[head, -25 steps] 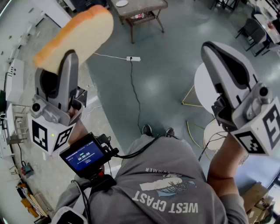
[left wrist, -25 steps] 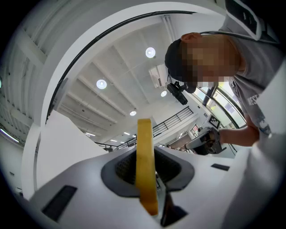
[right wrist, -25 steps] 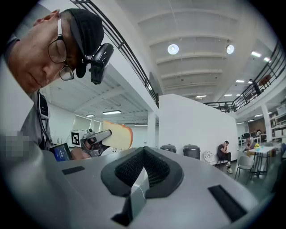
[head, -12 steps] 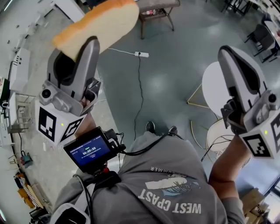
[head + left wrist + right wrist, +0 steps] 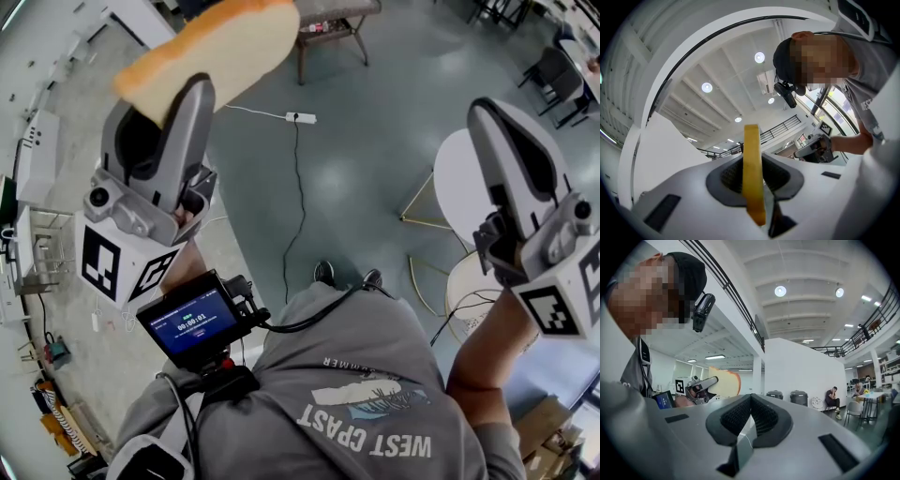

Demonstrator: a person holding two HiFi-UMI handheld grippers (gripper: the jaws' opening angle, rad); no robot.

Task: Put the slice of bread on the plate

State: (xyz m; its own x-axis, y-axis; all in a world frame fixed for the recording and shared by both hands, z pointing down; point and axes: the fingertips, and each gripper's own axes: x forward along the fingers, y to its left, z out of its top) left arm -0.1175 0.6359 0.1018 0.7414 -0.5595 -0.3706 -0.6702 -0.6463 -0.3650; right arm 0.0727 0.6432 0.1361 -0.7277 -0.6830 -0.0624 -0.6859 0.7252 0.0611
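A slice of bread [image 5: 211, 52], pale with a tan crust, sticks up out of my left gripper [image 5: 173, 103], which is shut on its lower edge. In the left gripper view the bread [image 5: 752, 164] stands edge-on between the dark pads. My right gripper [image 5: 502, 131] is held up at the right, shut with nothing in it; its pads [image 5: 761, 416] meet. From the right gripper view I see the left gripper [image 5: 710, 382] holding the bread [image 5: 723, 382] off to the left. No plate is in view.
Far below is a grey floor with a power strip [image 5: 300, 117] and its cable. A wooden table [image 5: 337, 19] stands at the top, round white tables [image 5: 450, 187] at the right, chairs [image 5: 553, 80] at the top right. A small screen [image 5: 192, 323] hangs on the person's chest.
In the head view both grippers now sit a little further right than one second ago. The bread is still held the same way. Nothing has moved in the last half second.
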